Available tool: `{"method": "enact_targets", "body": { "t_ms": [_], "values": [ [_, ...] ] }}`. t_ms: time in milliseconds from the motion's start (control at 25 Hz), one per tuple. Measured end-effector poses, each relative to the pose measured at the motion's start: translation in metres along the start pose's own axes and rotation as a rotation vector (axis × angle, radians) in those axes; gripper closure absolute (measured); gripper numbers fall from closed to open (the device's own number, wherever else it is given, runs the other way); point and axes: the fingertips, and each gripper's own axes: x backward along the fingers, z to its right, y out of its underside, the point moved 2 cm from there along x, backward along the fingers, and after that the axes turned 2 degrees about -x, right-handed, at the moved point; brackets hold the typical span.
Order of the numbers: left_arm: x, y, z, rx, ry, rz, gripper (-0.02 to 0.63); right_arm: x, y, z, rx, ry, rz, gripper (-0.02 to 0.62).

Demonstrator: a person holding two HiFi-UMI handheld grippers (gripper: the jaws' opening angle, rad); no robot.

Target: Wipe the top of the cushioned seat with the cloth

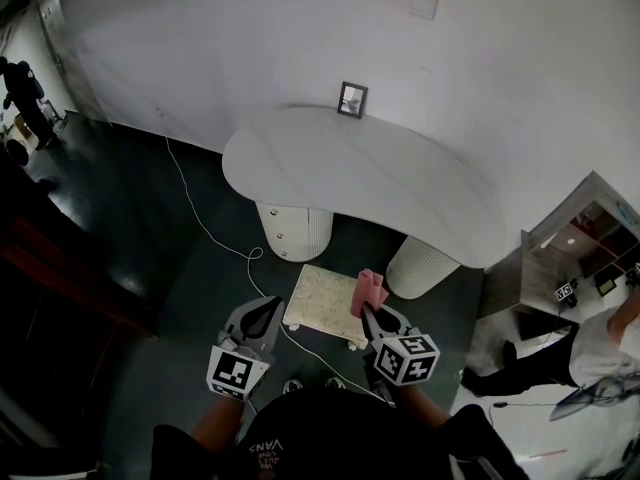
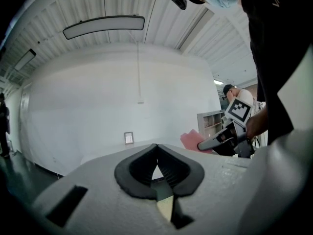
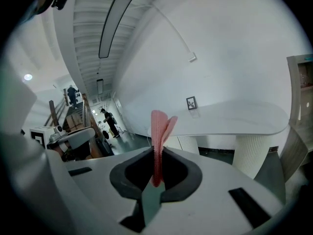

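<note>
One cloth (image 3: 158, 129) | clamped in right tongs (image 3: 156, 151) | left tongs (image 2: 156, 147) closed, empty

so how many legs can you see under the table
2: one ribbed leg under the table's left part, beyond the seat; another under its right part, right of the cloth. Others may hide beneath the top.

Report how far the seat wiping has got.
Done: the pink cloth is picked up, clamped in the right gripper. In hand: it stands upright in the air by the right edge of the cream speckled cushioned seat; the left gripper is shut, empty. Left: the wiping itself; the cloth is not on the seat top.
</note>
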Motion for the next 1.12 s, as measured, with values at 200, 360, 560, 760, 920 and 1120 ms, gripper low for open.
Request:
{"method": "enact_targets", "body": {
  "t_ms": [200,360,560,760,920,1120],
  "values": [
    [0.005,-0.004,-0.004,-0.045,-0.02,0.039,0.589,0.003,0.0,-0.006,0.022,-0.022,0.002,0.569],
    [0.011,-0.002,-0.005,-0.018,-0.038,0.014,0.589,0.004,0.002,-0.012,0.037,-0.037,0.004,0.569],
    [0.013,-0.003,-0.006,-0.023,-0.041,0.027,0.588,0.004,0.001,-0.014,0.045,-0.043,0.015,0.569],
    [0.011,-0.003,-0.003,-0.045,-0.031,0.038,0.589,0.005,0.0,-0.014,0.05,-0.047,0.019,0.569],
    [0.013,-0.002,-0.001,-0.032,-0.031,0.033,0.588,0.006,0.002,-0.016,0.052,-0.049,0.016,0.569],
    [0.011,0.0,0.0,-0.018,-0.025,0.014,0.588,0.004,0.0,-0.016,0.059,-0.049,0.01,0.569]
  ]
}}
